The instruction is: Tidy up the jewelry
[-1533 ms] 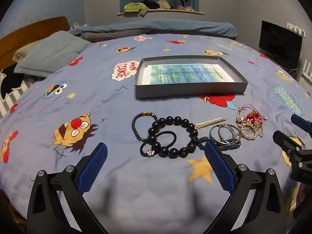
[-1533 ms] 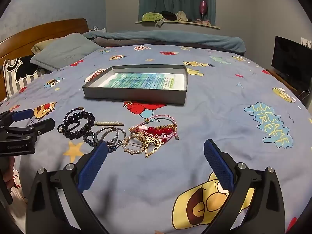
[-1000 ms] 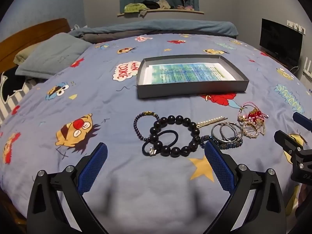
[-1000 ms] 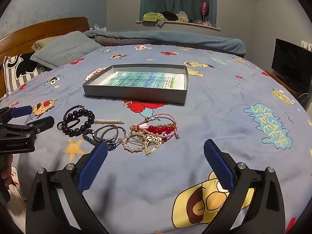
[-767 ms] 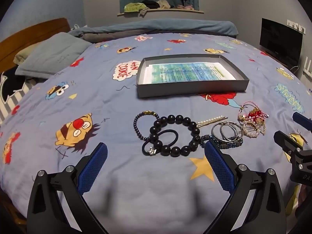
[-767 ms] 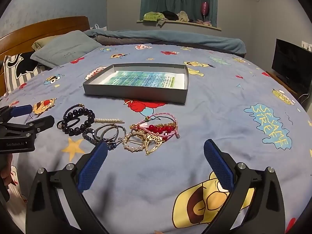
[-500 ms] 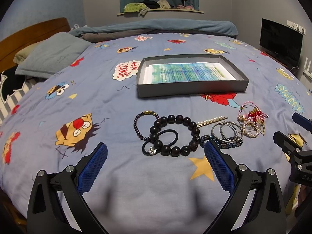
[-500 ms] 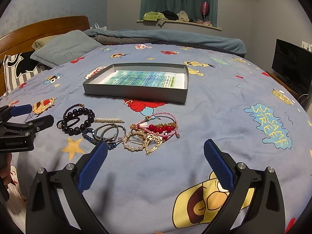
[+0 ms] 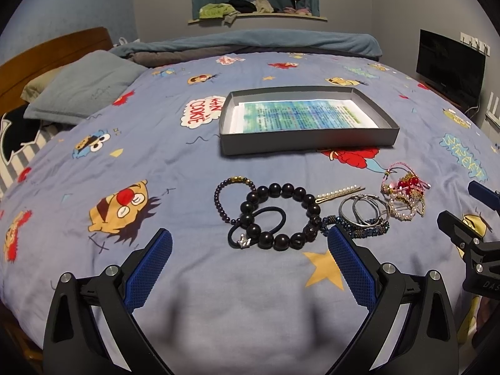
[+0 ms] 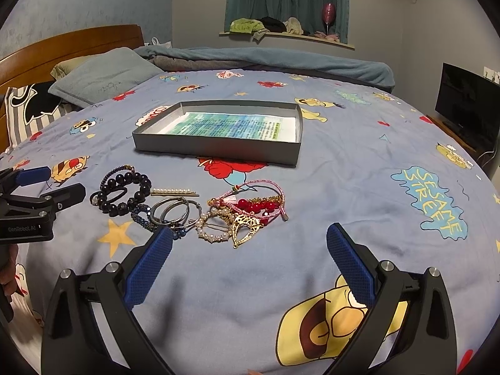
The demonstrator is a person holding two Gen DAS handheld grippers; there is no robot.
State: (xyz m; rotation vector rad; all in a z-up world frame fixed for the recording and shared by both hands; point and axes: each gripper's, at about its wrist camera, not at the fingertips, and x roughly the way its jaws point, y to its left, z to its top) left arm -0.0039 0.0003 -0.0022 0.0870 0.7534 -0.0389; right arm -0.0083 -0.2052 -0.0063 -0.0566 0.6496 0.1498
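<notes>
A row of jewelry lies on the blue cartoon bedsheet: a large black bead bracelet [image 9: 307, 203], a thin dark bead bracelet [image 9: 218, 201], a black hair tie [image 9: 281, 215], a pearl hair pin [image 9: 339, 193], silver bangles [image 9: 364, 211] and a red, pink and gold tangle [image 9: 404, 192]. A grey shallow box [image 9: 307, 142] with a printed sheet sits behind them. My left gripper [image 9: 250, 265] is open and empty just in front of the black beads. My right gripper [image 10: 250, 264] is open and empty, near the gold piece [image 10: 245, 226] and pearl ring [image 10: 214, 232].
Pillows [image 9: 84, 89] and a wooden headboard [image 9: 47, 50] lie at the left. A rolled blanket [image 9: 250, 42] crosses the far end of the bed. A dark screen [image 9: 450, 62] stands at the right. The left gripper also shows in the right wrist view [image 10: 40, 192].
Both grippers have hardly moved. The jewelry and box sit as before, and both pairs of fingers stay spread.
</notes>
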